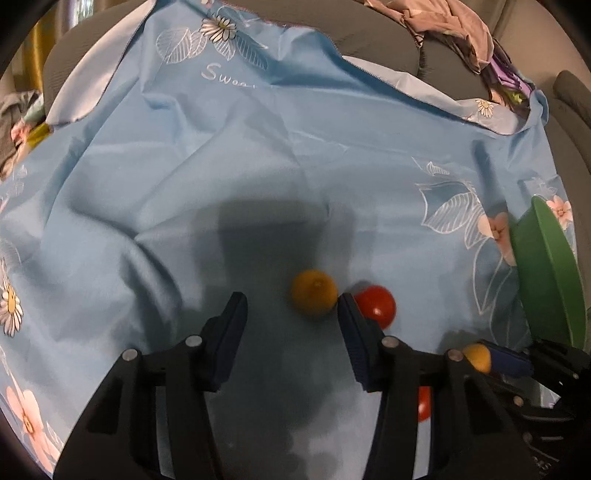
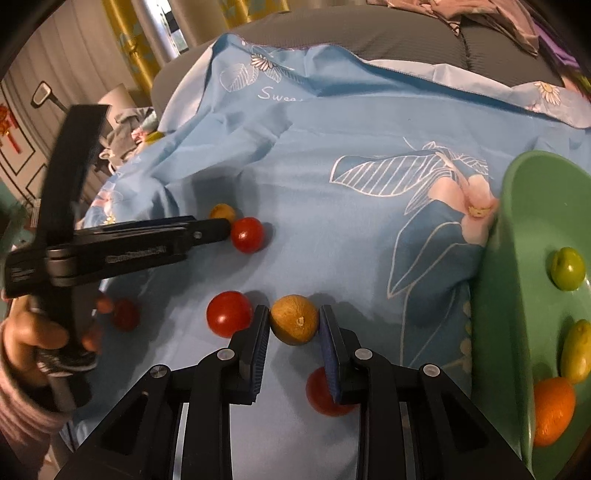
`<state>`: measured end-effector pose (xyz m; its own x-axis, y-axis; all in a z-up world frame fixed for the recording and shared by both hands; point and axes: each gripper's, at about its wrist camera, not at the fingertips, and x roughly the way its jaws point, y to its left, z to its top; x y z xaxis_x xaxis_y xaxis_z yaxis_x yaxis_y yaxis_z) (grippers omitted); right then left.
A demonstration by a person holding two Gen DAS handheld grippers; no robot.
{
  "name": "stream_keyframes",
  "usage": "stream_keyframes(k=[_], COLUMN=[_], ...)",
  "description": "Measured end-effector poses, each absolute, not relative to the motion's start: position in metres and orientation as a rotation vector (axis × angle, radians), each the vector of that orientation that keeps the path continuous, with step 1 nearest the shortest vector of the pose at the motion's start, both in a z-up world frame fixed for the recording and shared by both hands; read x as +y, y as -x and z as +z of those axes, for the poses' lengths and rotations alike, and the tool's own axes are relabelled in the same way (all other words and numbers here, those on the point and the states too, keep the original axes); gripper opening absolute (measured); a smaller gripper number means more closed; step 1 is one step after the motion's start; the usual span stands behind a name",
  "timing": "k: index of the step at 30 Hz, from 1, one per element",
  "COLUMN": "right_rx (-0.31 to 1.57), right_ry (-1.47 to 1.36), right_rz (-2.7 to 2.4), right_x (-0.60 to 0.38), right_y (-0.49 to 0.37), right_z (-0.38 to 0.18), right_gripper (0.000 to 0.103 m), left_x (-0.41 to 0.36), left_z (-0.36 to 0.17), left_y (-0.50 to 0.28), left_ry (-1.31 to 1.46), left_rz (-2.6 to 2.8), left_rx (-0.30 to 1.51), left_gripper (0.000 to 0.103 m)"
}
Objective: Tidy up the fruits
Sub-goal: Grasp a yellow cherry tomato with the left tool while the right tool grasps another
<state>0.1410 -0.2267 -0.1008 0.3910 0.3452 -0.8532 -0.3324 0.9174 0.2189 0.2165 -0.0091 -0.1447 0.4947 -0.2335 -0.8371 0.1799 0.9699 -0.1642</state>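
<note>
In the left wrist view my left gripper is open and low over the blue cloth. A yellow-orange fruit lies just ahead, close to its right finger, with a red tomato behind that finger. In the right wrist view my right gripper is shut on another yellow-orange fruit, which its pads touch on both sides at cloth level. The green bowl at the right holds a green fruit, a yellow-green fruit and an orange. The left gripper shows there too, side-on.
More tomatoes lie on the cloth: one left of my right gripper, one under its right finger, one by the hand. The flowered blue cloth covers a grey sofa. A heap of clothes lies at the back right.
</note>
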Motion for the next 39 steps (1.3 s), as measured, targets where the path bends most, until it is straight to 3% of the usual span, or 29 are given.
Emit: stream_keyframes(k=[8, 20, 39], right_rx=[1.073, 1.066, 1.048], right_ry=[-0.029, -0.029, -0.016], right_rz=[0.445, 0.439, 0.462], right_x=[-0.227, -0.229, -0.226], right_y=[-0.138, -0.138, -0.105], right_z=[-0.098, -0.097, -0.079], right_gripper=[0.028, 0.028, 0.028], left_x=[-0.018, -0.021, -0.031], left_z=[-0.148, -0.144, -0.093], left_y=[-0.224, -0.225, -0.157], left_ry=[-0.002, 0.003, -0.03], left_rz=[-0.226, -0.24, -0.295], left_rx=[0.995, 1.004, 0.906], left_gripper=[0.025, 0.025, 0.026])
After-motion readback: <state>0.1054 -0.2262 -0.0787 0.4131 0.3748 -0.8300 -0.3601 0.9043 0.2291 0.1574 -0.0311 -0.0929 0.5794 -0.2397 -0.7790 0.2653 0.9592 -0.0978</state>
